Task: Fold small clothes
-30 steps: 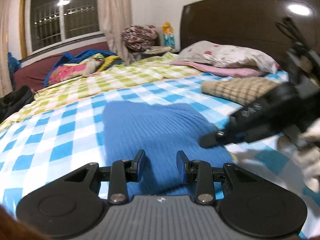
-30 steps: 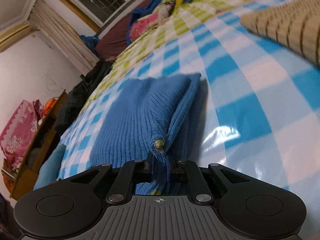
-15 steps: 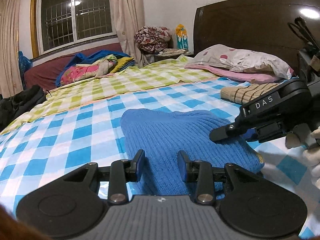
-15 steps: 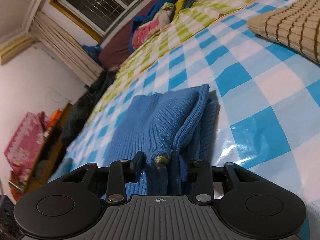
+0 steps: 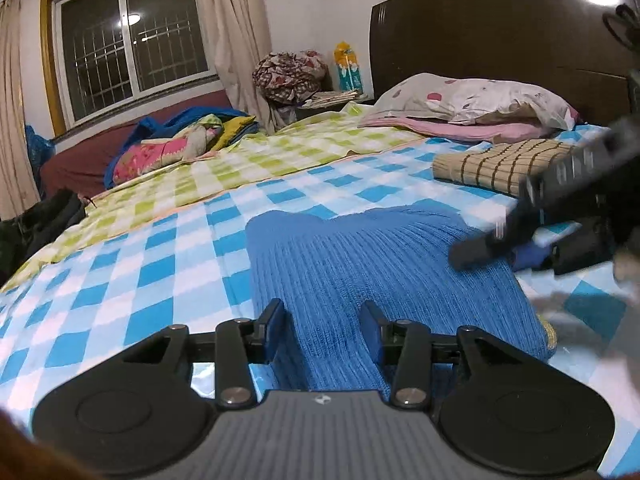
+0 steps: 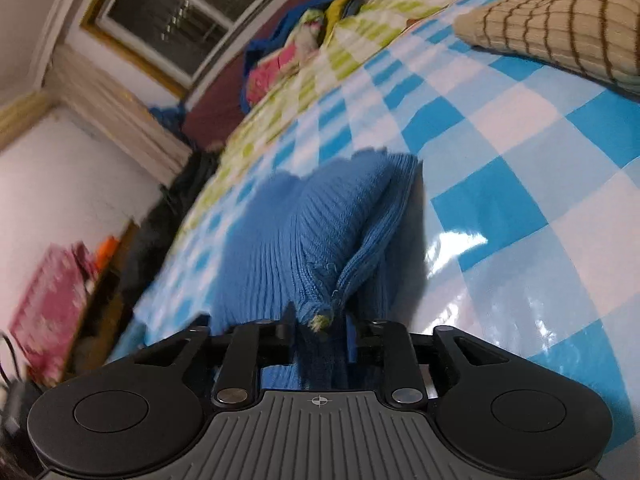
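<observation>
Flat on the blue-and-white checked sheet (image 5: 132,280), a blue knitted garment (image 5: 360,264) is seen, its ribs and long axis running from the left gripper (image 5: 322,330) away toward the headboard (image 5: 500,44). To its left, bare checked sheet is left open as far as the green-checked cover (image 5: 256,156). The left gripper's jaws are opening; knit lies between them, yet neither pad is seen to press on it. The garment's near right corner, edged in yellow, is laid just short of more bare sheet. Further right, the right gripper (image 5: 516,244) is blurred at the garment's right edge. From the right wrist camera, that right edge is shown doubled over into a raised fold, gathered to a frayed tip between the right gripper's (image 6: 322,330) fingers. These jaws are opening too, and gaps are visible on both sides of the tip. Right of the fold, glossy open sheet is spread up to a folded tan checked cloth (image 6: 560,20), well apart at the far side.
</observation>
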{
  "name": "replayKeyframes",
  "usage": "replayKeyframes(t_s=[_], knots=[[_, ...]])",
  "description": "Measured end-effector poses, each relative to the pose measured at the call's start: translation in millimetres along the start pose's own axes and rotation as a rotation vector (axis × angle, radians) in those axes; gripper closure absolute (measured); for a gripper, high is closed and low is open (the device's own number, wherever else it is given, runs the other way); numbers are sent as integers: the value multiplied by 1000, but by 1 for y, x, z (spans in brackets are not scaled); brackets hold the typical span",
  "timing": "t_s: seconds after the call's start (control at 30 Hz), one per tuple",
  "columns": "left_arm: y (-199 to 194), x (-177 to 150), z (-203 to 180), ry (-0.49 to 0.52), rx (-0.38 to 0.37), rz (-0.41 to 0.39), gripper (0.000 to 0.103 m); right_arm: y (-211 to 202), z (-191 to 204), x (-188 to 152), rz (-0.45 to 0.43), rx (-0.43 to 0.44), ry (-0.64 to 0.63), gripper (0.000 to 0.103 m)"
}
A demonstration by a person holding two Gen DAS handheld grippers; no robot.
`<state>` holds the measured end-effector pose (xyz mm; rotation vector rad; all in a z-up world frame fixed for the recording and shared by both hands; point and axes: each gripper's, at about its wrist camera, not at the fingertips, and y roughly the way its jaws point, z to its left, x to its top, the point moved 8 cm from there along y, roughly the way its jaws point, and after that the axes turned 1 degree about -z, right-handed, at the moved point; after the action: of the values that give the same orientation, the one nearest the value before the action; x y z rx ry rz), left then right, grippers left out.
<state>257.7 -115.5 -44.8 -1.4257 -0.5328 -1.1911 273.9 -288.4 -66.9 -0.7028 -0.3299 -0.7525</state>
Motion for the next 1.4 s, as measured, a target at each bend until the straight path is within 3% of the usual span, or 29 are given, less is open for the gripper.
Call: replayKeyframes(t_s=[0.1, 0.27, 0.33, 0.4, 0.5, 0.6, 0.93, 1.13, 1.27, 1.4], knots=[[1, 0, 2, -18, -6, 4, 56, -5, -3, 22, -71, -14, 17, 59], [1, -1, 1, -21, 3, 4, 56, 28, -11, 35, -69, -89, -6, 59], [0, -1, 1, -26, 3, 4, 55, 39, -14, 39, -68, -106, -3, 67], [-1, -4, 3, -42, 4, 2, 55, 38, -7, 47, -102, -110, -32, 85], [-1, -8, 1, -42, 12, 0, 54, 36, 1, 54, -164, -124, -89, 88], [-1, -9, -1, -17, 18, 1, 53, 56, -7, 47, -107, -189, -141, 88], [-7, -4, 1, -40, 0, 5, 53, 45, -7, 49, -122, -211, -153, 87], [-14, 11, 6, -45, 6, -43, 53, 33, -6, 48, -144, -179, -115, 83], [-8, 20, 13, -58, 23, -60, 53, 15, 9, 42, -183, -163, -174, 81], [10, 17, 21, -137, 12, -3, 53, 23, 26, 30, -126, -145, -269, 66]])
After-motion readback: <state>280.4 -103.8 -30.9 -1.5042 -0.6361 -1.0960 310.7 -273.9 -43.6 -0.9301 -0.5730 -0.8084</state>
